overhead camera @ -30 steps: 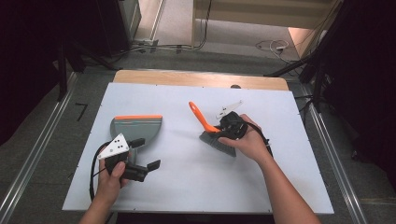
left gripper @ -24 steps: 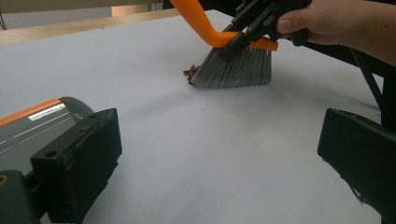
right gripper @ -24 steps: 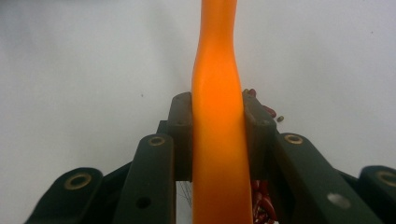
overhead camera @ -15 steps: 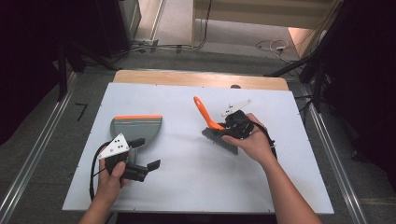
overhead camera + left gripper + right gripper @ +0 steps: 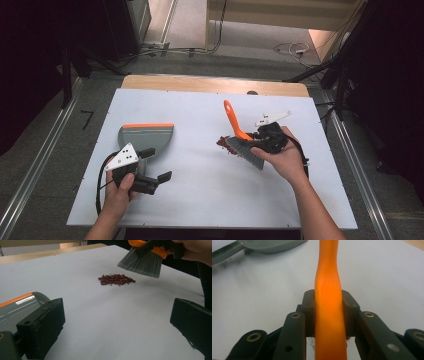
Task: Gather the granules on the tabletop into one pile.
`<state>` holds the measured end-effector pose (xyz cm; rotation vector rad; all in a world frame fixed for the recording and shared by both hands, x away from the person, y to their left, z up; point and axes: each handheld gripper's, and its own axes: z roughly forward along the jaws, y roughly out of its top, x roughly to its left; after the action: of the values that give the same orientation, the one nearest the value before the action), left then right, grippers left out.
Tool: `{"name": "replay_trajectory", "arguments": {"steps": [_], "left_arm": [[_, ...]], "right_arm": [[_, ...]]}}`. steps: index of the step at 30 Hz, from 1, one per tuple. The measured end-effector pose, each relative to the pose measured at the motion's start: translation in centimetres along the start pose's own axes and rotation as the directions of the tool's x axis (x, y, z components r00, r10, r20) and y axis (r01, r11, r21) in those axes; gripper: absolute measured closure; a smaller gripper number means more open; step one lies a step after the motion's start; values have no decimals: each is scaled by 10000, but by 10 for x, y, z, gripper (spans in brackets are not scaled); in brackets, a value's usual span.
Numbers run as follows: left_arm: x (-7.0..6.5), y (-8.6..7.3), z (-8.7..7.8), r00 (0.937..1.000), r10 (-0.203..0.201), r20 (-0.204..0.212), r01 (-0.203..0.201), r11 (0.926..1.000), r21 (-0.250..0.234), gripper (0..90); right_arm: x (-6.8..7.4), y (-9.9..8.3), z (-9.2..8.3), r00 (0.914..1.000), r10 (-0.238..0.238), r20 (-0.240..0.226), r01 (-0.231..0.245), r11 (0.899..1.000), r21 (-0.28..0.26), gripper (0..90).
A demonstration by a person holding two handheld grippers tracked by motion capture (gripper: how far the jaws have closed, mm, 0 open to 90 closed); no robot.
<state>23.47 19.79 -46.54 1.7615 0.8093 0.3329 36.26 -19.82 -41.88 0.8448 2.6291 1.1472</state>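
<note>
The right gripper [image 5: 260, 141], shut tight on the orange brush [image 5: 239, 136], has carried it over to the red beans [image 5: 116, 279], ready to sweep them toward the dustpan [image 5: 146, 137] beside the open left gripper [image 5: 155, 165] on the tabletop [image 5: 200, 200].

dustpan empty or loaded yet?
Empty. The dustpan tray is bare grey in the high view, and the red beans lie in a pile on the table, below the brush.

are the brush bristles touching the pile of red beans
No, in the left gripper view the grey bristles of the orange-handled plastic brush hang above and beside the small pile of dark red beans, with bare table between.
</note>
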Motion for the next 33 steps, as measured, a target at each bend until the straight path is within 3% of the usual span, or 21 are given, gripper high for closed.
{"name": "replay_trajectory", "arguments": {"steps": [15, 33], "left_arm": [[-1, 0, 1, 10000, 11, -1, -11, 10000, 61, 4], [-1, -1, 3, 10000, 26, 24, -27, 10000, 80, 4]], "right_arm": [[-12, -40, -31, 9953, 965, 121, -957, 9936, -597, 685], [-19, -89, -60, 9846, 1735, 204, -1706, 9802, -1003, 686]]}}
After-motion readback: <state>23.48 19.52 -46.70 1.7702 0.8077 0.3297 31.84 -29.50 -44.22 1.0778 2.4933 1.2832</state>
